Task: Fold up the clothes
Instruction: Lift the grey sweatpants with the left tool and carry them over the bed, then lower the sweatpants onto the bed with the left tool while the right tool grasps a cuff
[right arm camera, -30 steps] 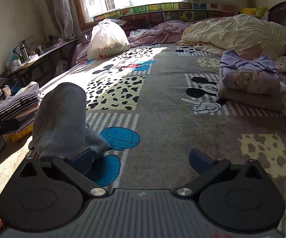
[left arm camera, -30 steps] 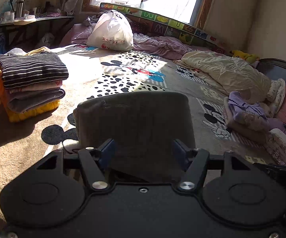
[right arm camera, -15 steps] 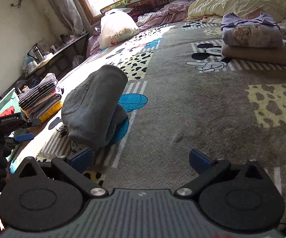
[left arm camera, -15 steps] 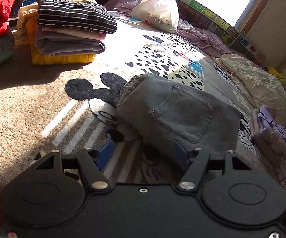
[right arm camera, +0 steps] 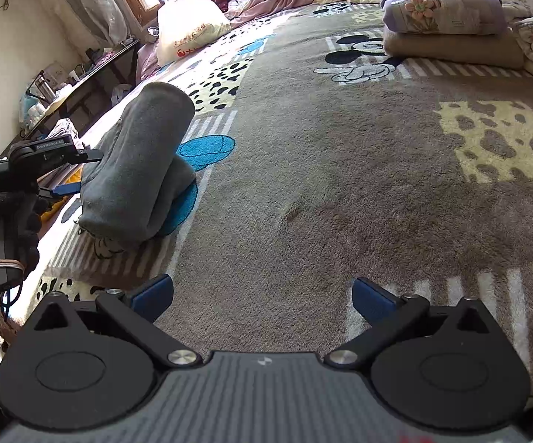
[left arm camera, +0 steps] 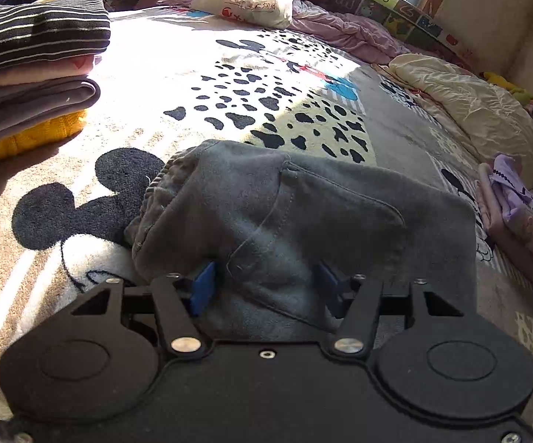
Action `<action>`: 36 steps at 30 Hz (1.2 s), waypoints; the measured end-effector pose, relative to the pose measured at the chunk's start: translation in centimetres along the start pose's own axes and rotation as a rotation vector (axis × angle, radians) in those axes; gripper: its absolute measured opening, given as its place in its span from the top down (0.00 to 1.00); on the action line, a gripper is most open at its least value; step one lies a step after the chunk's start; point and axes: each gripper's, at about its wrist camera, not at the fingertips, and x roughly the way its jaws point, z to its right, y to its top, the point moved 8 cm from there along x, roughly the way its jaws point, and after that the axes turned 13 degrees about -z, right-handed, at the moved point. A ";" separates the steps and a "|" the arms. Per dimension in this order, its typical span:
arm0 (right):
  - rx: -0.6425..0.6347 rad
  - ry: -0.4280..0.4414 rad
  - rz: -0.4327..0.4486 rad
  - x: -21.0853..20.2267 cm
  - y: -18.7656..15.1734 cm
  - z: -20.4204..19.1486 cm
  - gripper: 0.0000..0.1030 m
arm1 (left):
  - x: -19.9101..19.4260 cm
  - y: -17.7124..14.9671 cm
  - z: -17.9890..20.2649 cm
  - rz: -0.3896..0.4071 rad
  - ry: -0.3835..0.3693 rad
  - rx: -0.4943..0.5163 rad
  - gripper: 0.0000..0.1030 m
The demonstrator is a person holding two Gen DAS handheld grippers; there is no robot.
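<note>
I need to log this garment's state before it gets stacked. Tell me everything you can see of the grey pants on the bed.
The grey pants are soft, fleece-like fabric, folded into a thick bundle. A gathered elastic waistband shows at the left end and a stitched patch pocket on top. They rest on the cartoon-print blanket, propped up rather than flat. The left hand-held gripper has its blue fingers either side of the near edge, fabric bunched between them. The right hand-held gripper is open and apart.

Clothes stack [left arm camera: 34, 70] is cut by left edge; gripper pads [left arm camera: 203, 288] are half buried in grey trousers [left arm camera: 303, 221]; grip can't be confirmed.
</note>
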 end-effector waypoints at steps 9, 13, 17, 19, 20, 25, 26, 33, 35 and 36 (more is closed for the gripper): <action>0.011 0.030 -0.007 -0.3 -0.7 -0.3 0.01 | -8.4 -2.8 3.2 0.150 -0.042 0.150 0.94; 0.011 0.051 0.007 -1.2 -0.7 -0.9 0.01 | -13.3 -1.8 7.1 0.244 -0.158 0.184 0.94; 0.015 0.062 0.030 -2.5 -0.9 -1.0 0.01 | -18.9 0.6 12.4 0.356 -0.281 0.240 0.95; 0.023 0.064 0.044 -3.2 -0.9 -0.8 0.01 | -21.4 1.8 14.7 0.408 -0.375 0.253 0.95; 0.029 0.063 0.052 -3.6 -1.0 -0.5 0.01 | -22.2 2.3 15.8 0.432 -0.420 0.265 0.95; 0.073 0.058 0.088 -5.2 -1.2 1.1 0.01 | -27.6 3.6 20.1 0.550 -0.543 0.286 0.95; 0.081 0.055 0.096 -5.5 -1.2 1.5 0.01 | -29.1 3.5 20.9 0.594 -0.566 0.303 0.95; 0.139 0.052 0.137 -6.9 -1.2 3.9 0.01 | -27.5 2.6 21.7 0.621 -0.505 0.409 0.95; 0.148 0.056 0.148 -7.3 -1.3 4.3 0.01 | -24.3 1.2 20.1 0.558 -0.469 0.417 0.95; 0.151 0.057 0.152 -7.5 -1.3 4.6 0.01 | -22.6 0.5 19.3 0.525 -0.451 0.420 0.95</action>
